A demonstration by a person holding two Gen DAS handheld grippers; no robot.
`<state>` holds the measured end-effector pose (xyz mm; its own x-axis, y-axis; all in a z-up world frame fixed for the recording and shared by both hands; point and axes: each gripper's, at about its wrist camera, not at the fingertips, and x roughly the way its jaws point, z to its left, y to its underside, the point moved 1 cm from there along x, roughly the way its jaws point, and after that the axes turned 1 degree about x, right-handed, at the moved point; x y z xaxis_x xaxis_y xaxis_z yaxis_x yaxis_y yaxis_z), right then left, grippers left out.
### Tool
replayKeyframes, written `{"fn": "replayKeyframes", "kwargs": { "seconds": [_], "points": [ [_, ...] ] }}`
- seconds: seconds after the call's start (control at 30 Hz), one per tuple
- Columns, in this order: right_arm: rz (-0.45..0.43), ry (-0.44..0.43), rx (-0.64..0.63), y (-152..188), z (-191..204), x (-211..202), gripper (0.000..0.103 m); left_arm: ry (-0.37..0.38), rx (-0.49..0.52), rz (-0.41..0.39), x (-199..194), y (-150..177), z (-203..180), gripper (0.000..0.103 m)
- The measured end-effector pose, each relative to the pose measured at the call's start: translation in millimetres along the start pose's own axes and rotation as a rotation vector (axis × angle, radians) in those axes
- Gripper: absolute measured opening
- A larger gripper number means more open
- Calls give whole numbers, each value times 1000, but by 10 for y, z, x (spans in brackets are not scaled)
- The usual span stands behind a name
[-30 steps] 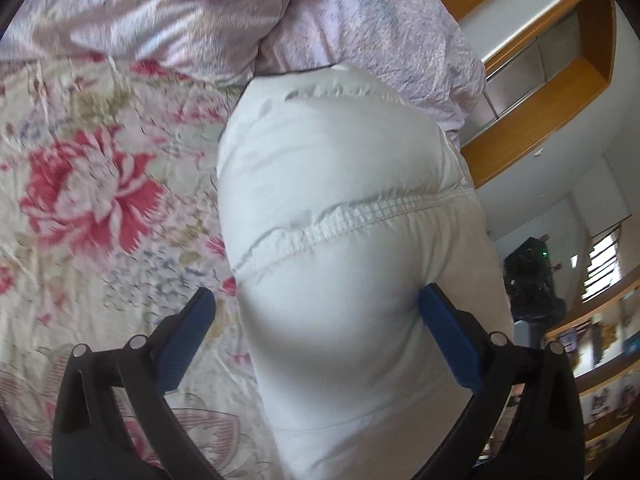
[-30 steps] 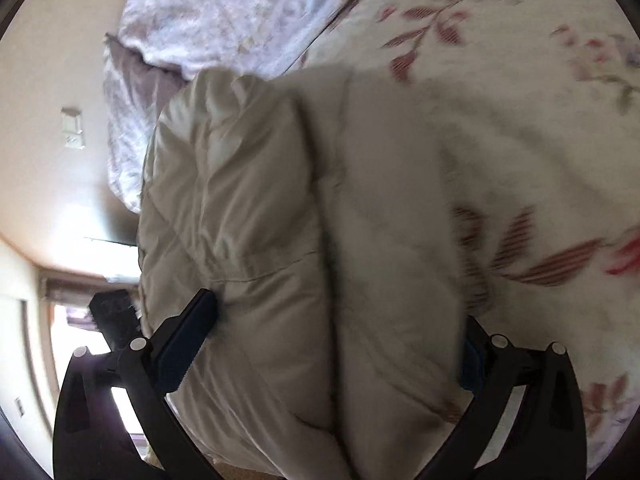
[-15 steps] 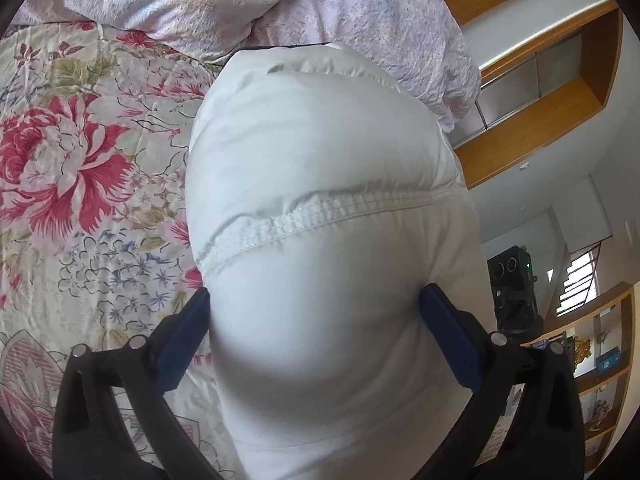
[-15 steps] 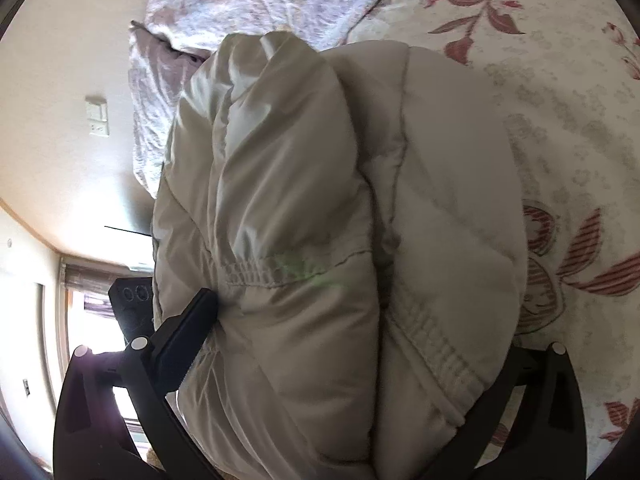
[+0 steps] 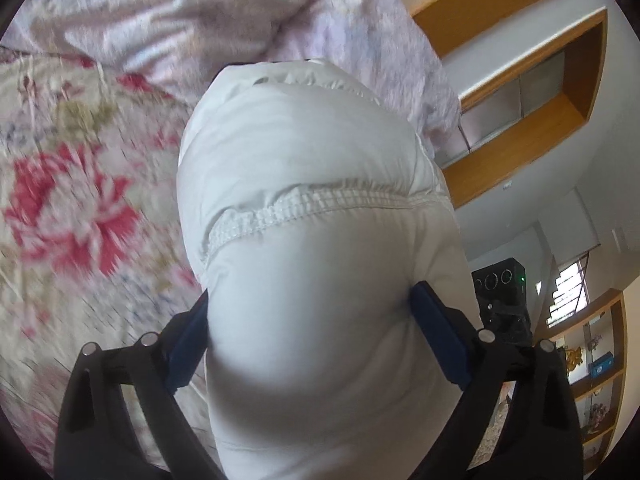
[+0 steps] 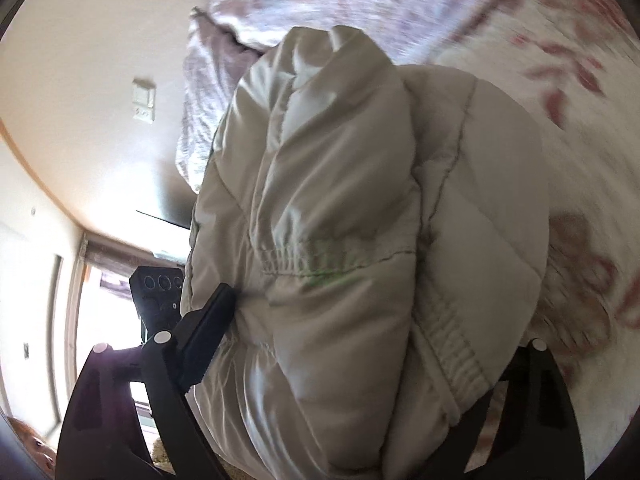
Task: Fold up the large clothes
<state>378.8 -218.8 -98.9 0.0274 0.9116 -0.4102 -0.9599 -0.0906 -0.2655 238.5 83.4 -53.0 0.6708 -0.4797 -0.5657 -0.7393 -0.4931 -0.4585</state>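
Observation:
A white puffy down jacket (image 5: 312,208) is bundled into a thick folded roll and held above the floral bedspread (image 5: 80,200). My left gripper (image 5: 308,320) is shut on one end of the roll, its blue pads (image 5: 436,332) pressed into the padding on both sides. In the right wrist view the same jacket (image 6: 360,220) shows its stacked folded layers and elastic hem. My right gripper (image 6: 376,320) is shut on the other end; its left finger (image 6: 208,320) shows, the right one is hidden under the fabric.
A pale lilac crumpled duvet (image 5: 200,20) lies at the head of the bed behind the jacket. A wooden wall shelf (image 5: 540,92) and a black camera device (image 5: 500,292) stand beyond the bed. A wall switch (image 6: 143,98) is on the wall.
Both grippers have closed in on the jacket roll and squeeze it tighter. The roll has shifted over the bed, and the background is blurred by motion.

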Motion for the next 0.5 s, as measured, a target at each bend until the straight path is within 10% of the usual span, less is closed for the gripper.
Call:
{"fn": "replayKeyframes", "kwargs": {
  "seconds": [0.5],
  "points": [
    [63,97,-69,-580,232,1076,84,-164,-39,-127,-320,-516,811,92]
  ]
}}
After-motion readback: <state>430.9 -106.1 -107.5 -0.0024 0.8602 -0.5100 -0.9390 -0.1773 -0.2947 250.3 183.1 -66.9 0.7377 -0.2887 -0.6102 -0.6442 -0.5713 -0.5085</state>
